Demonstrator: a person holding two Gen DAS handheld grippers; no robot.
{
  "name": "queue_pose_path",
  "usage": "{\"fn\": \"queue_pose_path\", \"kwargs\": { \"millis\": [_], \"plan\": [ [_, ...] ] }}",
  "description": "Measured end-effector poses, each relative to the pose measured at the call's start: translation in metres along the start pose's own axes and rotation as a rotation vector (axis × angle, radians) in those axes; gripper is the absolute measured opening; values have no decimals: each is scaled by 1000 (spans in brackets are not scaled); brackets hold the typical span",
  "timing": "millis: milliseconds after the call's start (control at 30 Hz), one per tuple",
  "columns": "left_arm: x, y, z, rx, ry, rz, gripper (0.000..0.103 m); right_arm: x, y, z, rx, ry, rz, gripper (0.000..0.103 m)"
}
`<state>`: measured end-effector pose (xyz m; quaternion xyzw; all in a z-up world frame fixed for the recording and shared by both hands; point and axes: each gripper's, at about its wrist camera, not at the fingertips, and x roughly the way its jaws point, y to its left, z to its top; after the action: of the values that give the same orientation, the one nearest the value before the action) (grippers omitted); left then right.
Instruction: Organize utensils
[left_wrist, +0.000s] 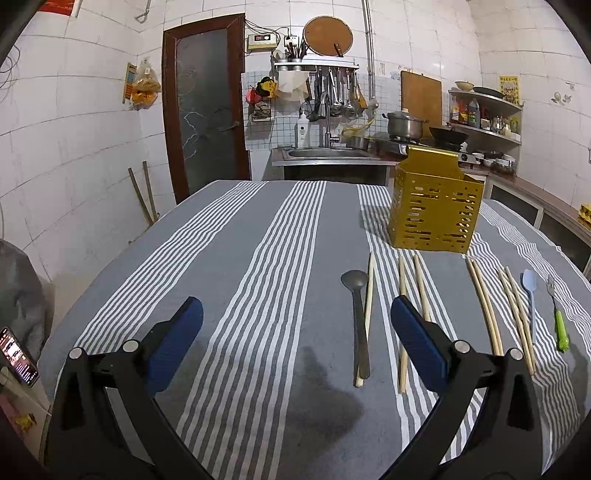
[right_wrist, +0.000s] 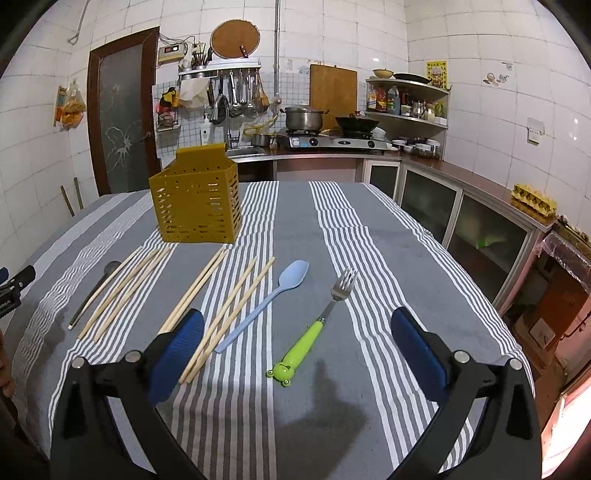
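— On the striped bench (right_wrist: 388, 236), what's lying out?
— Yellow holder (right_wrist: 197, 199) upright at the back; chopsticks (right_wrist: 229, 306), grey spoon (left_wrist: 357, 317), blue spoon (right_wrist: 266, 302), green-handled fork (right_wrist: 314, 332) in front.
— Jaws?
— Left gripper (left_wrist: 295, 332) and right gripper (right_wrist: 297, 341) hover, spread wide, empty.

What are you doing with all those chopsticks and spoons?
Tidying up. Both hand-held grippers, left and right, hover open and hold nothing. The chopsticks, grey spoon, blue spoon and green-handled fork all lie on the striped cloth. The yellow holder stands behind them.
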<state>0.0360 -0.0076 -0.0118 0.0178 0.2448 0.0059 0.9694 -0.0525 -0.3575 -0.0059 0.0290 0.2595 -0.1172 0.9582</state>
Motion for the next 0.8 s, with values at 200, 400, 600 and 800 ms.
{"fn": "queue_pose_path", "kwargs": {
  "millis": [200, 400, 600, 800],
  "plan": [
    [12, -8, 2, 3, 9, -13, 98, 7, -4, 4, 1, 19, 7, 99],
    [21, -14, 6, 12, 14, -18, 98, 13, -10, 8, 7, 18, -11, 99],
    [26, -13, 9, 32, 20, -10, 98, 22, -11, 7, 23, 28, -22, 99],
    [28, -11, 8, 46, 35, -8, 98, 26, -8, 6, 30, 31, -16, 99]
  ]
}}
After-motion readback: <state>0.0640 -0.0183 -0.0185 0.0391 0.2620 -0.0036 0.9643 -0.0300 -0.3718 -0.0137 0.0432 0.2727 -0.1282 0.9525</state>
